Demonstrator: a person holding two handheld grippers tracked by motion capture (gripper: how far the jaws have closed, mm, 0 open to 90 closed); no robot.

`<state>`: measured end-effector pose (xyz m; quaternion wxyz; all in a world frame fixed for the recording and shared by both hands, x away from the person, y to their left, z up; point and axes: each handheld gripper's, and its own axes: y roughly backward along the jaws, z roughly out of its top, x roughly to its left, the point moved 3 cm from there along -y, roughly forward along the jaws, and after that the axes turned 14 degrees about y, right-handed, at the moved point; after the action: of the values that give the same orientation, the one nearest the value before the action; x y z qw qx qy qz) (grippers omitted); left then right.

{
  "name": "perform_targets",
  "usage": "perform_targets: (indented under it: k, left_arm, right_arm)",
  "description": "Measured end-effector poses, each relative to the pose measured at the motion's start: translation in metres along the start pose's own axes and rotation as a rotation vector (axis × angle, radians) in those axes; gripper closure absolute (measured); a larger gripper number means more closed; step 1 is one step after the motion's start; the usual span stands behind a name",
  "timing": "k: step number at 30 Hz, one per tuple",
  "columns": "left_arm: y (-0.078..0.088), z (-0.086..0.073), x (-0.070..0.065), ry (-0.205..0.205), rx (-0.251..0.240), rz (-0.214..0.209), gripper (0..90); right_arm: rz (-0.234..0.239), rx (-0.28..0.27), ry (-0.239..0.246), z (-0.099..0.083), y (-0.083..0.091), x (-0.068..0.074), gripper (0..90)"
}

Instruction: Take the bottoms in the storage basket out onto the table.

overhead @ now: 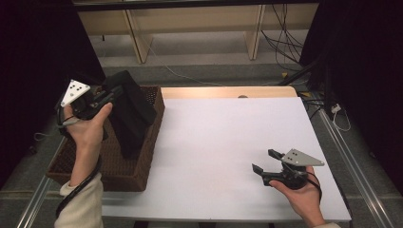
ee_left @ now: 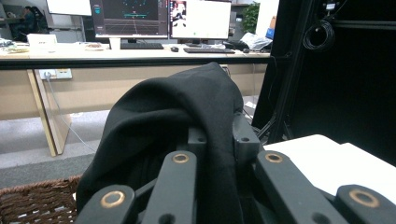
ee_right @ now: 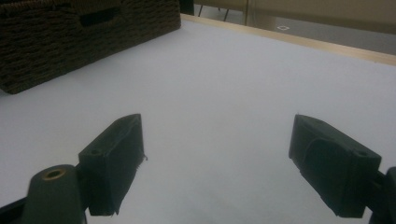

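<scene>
A black cloth garment (overhead: 131, 114) hangs over the brown wicker basket (overhead: 153, 137) at the table's left edge. My left gripper (overhead: 115, 93), raised above the basket, is shut on the garment's top fold. In the left gripper view the black garment (ee_left: 187, 107) bunches up between the two jaws and drapes over them. My right gripper (overhead: 263, 160) rests low over the white table (overhead: 228, 133) near the front right, jaws wide apart with nothing between them. In the right gripper view its fingertips (ee_right: 116, 158) frame bare white tabletop.
The basket (ee_right: 70, 37) lies to the far left in the right gripper view. Wooden desk legs (overhead: 138, 38) and cables (overhead: 280, 42) stand on the floor beyond the table. Dark curtains flank both sides. Monitors (ee_left: 163, 18) sit on a desk behind.
</scene>
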<state>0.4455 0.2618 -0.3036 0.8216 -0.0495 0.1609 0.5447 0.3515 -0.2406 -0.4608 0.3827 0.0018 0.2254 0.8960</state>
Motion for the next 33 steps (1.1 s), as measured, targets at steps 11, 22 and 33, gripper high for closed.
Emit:
perform_targets:
  k: [11, 22, 33]
  left_arm:
    - [0.003, 0.005, -0.008, -0.016, -0.016, -0.019, 81.5]
    - [0.007, 0.009, -0.014, -0.023, -0.02, -0.037, 81.4]
    - [0.011, 0.013, -0.023, -0.039, -0.032, -0.062, 81.4]
  right_arm:
    - [0.002, -0.002, -0.002, 0.0, 0.0, 0.0, 18.8]
    - [0.002, -0.001, -0.001, 0.0, 0.0, 0.0, 18.8]
    - [0.001, -0.001, -0.001, 0.0, 0.0, 0.0, 18.8]
